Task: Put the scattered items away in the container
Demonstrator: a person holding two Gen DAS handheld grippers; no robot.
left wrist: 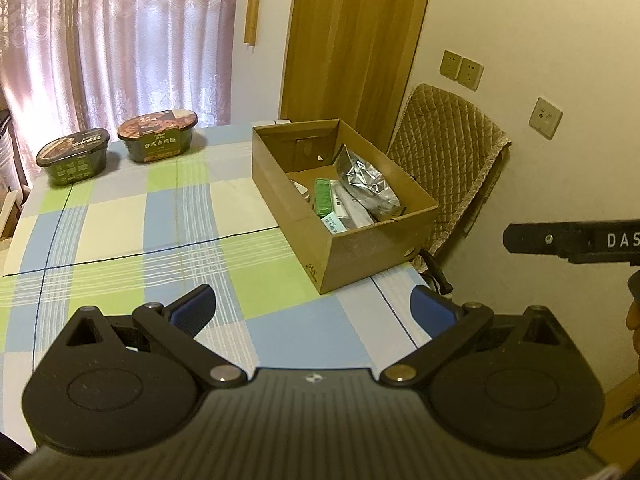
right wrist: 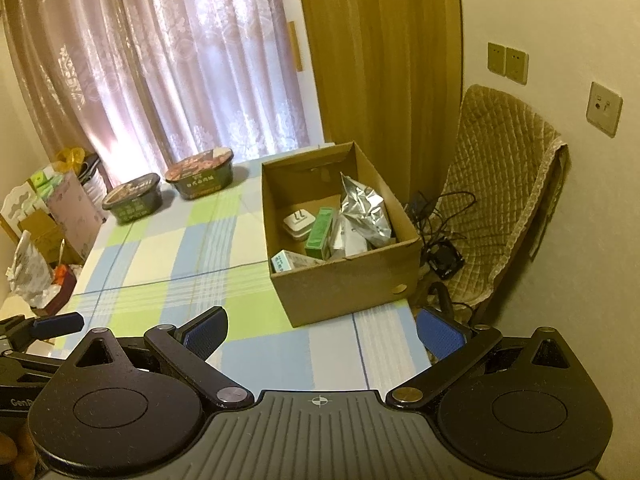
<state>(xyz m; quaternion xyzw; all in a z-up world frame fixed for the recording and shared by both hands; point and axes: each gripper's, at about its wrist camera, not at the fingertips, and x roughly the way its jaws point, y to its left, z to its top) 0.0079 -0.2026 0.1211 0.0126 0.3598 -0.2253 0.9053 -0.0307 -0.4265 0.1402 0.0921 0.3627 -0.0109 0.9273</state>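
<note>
An open cardboard box stands at the table's right edge. Inside it lie a crumpled silver foil bag, a green carton, a white plug adapter and a pale teal-labelled box. My left gripper is open above the checked tablecloth, near the box's front corner, holding nothing. My right gripper is also open and empty, a little short of the box. In the left wrist view the right gripper shows as a black bar at the far right edge.
Two dark green instant-meal bowls sit at the table's far left. A chair with a quilted cover stands beside the box, cables on its seat. Bags and cartons crowd the floor left of the table.
</note>
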